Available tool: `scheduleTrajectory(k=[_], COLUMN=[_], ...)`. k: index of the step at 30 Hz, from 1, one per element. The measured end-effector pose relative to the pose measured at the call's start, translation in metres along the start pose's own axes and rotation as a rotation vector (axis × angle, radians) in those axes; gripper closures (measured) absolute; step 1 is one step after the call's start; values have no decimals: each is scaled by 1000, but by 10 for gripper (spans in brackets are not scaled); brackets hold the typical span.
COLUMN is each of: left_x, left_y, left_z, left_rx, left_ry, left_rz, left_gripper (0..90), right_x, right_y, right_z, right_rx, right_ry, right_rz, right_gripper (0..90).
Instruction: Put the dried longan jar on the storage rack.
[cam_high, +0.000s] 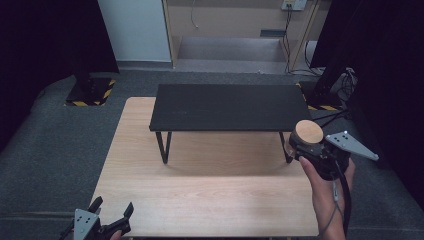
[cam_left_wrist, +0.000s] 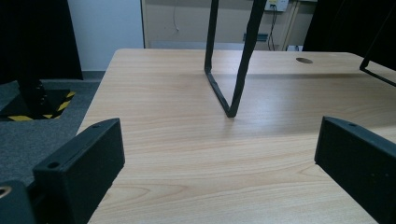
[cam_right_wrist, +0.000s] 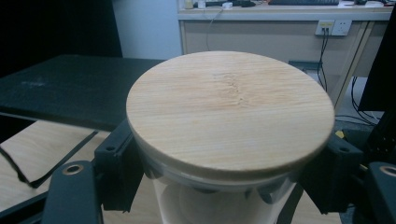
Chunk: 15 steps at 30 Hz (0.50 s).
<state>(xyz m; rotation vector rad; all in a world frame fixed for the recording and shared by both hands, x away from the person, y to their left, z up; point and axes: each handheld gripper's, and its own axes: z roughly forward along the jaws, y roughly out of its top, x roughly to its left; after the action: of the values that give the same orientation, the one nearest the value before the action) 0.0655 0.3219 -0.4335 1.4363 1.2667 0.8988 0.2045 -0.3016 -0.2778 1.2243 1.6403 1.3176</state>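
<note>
My right gripper (cam_high: 304, 146) is shut on a clear jar with a round wooden lid (cam_high: 308, 133), held upright in the air at the table's right edge, just off the right end of the black shelf (cam_high: 227, 106). In the right gripper view the wooden lid (cam_right_wrist: 231, 109) is close up, with the black jaws clamped on the glass below it at both sides. My left gripper (cam_high: 112, 210) rests low at the table's front left corner, open, with nothing between its jaws; its view looks across bare wood toward a black shelf leg (cam_left_wrist: 229, 88).
The light wooden table (cam_high: 210, 195) carries the low black shelf on thin metal legs across its back half. Grey carpet surrounds the table. Black stands with yellow-striped bases (cam_high: 90, 92) sit at the back left and back right, with cables near the right one.
</note>
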Motion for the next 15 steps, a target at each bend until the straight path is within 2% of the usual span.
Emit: scheduleTrajectory(k=[5,6,15], left_x=[0,0,0], left_y=[0,0,1], left_z=[0,0,0], left_rx=[1,1,1], left_ry=[0,-1,3], left_rz=[1,1,6], left_gripper=[3,3,3], right_x=[-3,-4,-8], right_y=[15,20,36], right_z=[16,23,49], right_rx=[4,6,11], right_ry=[-5,-10,-25], right_rz=[-5,-6,-15], right_gripper=[258,259,258])
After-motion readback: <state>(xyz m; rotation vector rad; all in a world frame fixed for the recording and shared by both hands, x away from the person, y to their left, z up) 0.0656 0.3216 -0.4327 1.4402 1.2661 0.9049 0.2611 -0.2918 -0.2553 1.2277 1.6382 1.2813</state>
